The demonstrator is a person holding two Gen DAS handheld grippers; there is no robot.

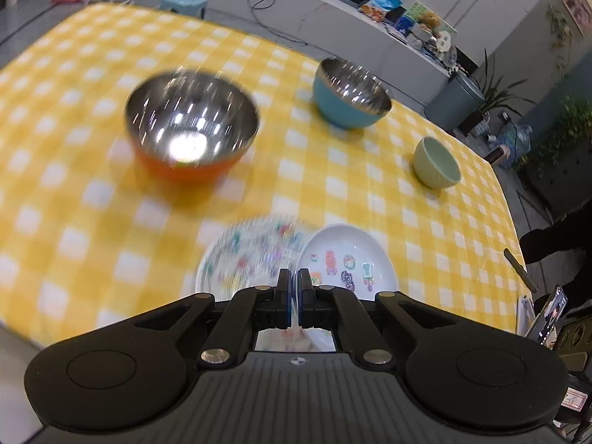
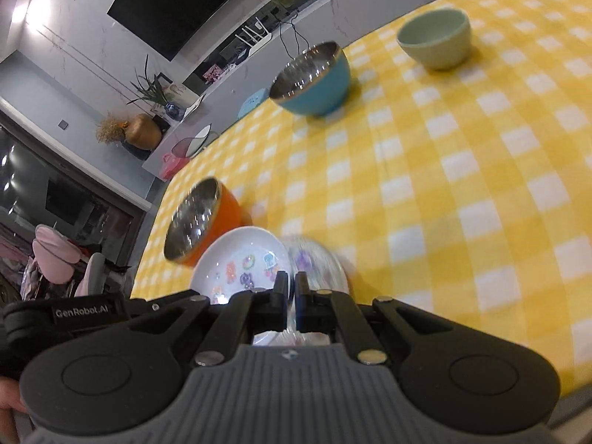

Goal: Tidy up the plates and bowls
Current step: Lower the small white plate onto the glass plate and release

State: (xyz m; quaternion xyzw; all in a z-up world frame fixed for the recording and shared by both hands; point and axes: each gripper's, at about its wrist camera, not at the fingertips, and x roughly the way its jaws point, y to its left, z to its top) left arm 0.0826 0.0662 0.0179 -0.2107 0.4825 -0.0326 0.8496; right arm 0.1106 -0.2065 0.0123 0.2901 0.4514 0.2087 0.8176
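Note:
My left gripper [image 1: 295,277] is shut on the rim of a white plate with cartoon stickers [image 1: 347,261], held above the table. A second sticker plate [image 1: 244,259], blurred, is just left of it. My right gripper [image 2: 290,281] is shut on the rim of a blurred sticker plate [image 2: 318,262], with the other plate [image 2: 244,259] beside it on the left. An orange steel-lined bowl [image 1: 190,125] [image 2: 199,218], a blue steel-lined bowl [image 1: 349,92] [image 2: 312,79] and a small pale green bowl [image 1: 436,162] [image 2: 434,39] stand on the yellow checked tablecloth [image 1: 74,185].
The table's right edge [image 1: 514,222] is near a phone [image 1: 551,314] and a person's dark sleeve [image 1: 555,240]. Stools [image 1: 183,2] stand beyond the far edge. A white counter with snack bags [image 1: 384,3] lies behind.

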